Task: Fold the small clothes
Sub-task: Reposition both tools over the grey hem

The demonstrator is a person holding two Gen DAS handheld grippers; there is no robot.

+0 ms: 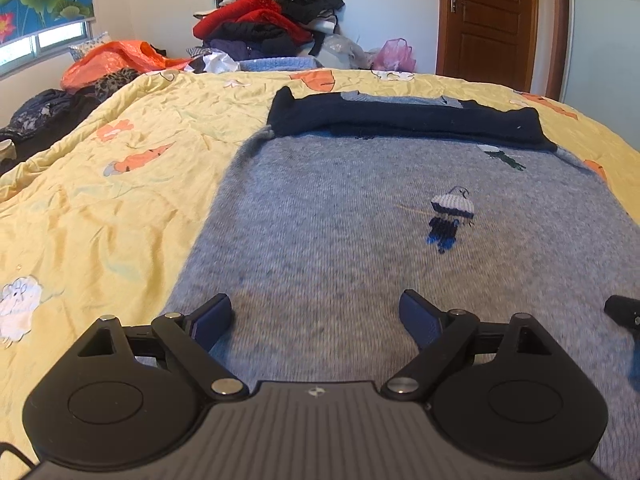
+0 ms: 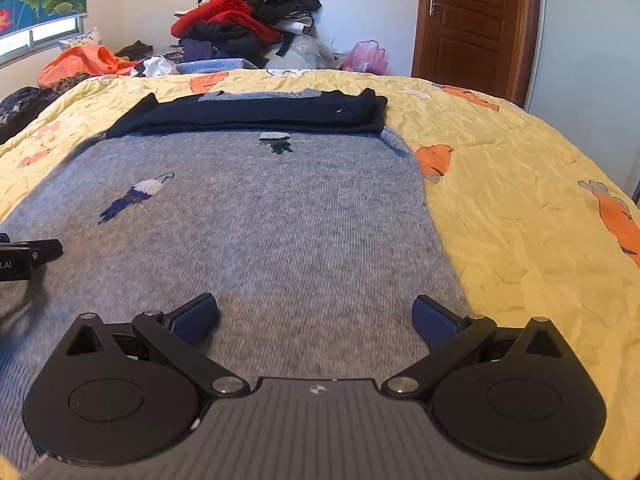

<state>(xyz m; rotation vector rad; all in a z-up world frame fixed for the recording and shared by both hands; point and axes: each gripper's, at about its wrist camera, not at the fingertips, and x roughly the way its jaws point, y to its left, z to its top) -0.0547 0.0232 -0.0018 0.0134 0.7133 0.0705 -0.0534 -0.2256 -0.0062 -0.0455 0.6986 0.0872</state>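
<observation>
A small grey knit sweater (image 1: 340, 208) with little knitted figures lies flat on the yellow quilt; it also shows in the right wrist view (image 2: 256, 216). Its dark navy sleeves (image 1: 404, 120) are folded across the far end, also seen in the right wrist view (image 2: 256, 114). My left gripper (image 1: 316, 320) is open and empty, low over the sweater's near left part. My right gripper (image 2: 316, 318) is open and empty, low over the near right part. The right gripper's tip shows at the left view's right edge (image 1: 624, 312); the left gripper shows at the right view's left edge (image 2: 28, 258).
The yellow quilt (image 1: 100, 200) with orange carrot prints covers the bed (image 2: 520, 200). A pile of red and black clothes (image 1: 272, 12) and bags lies behind the bed. A brown door (image 1: 488, 20) stands at the far right; a window is at the far left.
</observation>
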